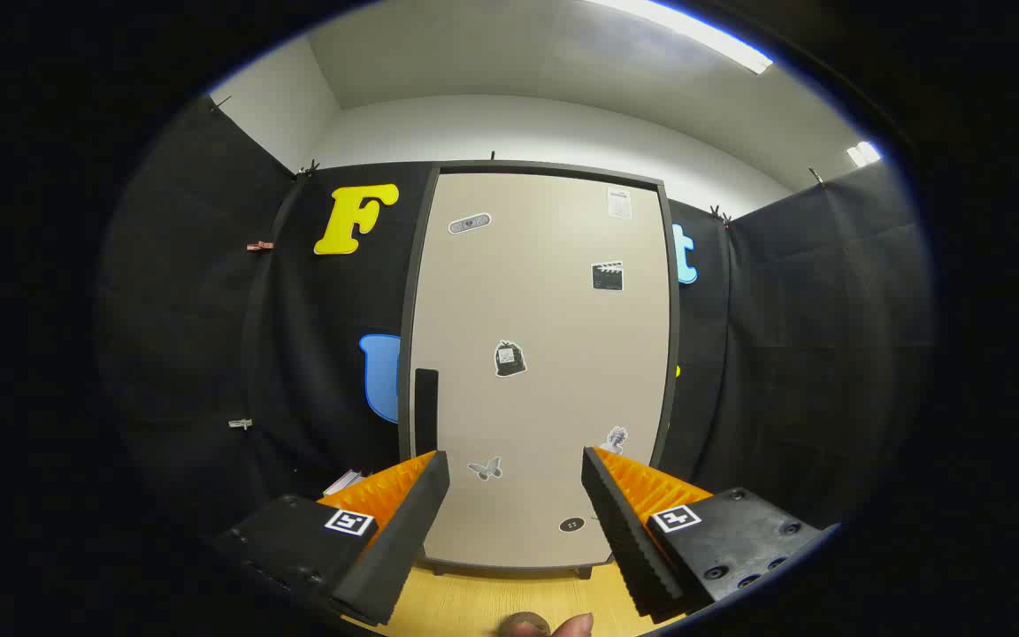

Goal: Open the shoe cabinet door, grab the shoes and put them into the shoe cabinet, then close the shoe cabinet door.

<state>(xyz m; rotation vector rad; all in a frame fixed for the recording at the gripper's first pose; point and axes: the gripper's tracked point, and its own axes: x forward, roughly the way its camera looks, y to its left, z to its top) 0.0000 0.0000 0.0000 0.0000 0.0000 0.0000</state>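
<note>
Shoe cabinet door (545,354): closed, upright at the far side of the desk (492,602).
Handle (425,411): dark vertical strip, door's left edge.
Hand-held gripper (517,504): fingers wide apart, empty (well short of the door).
Advice: steer left, pinch the handle squarely, pull gently.

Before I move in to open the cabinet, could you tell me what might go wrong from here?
1. The hand-held gripper is open and centred on the closed door, while the dark handle sits by the door's left edge, so going straight in would likely miss it.
2. The handle looks slim; the fingers could slip off it.
</note>
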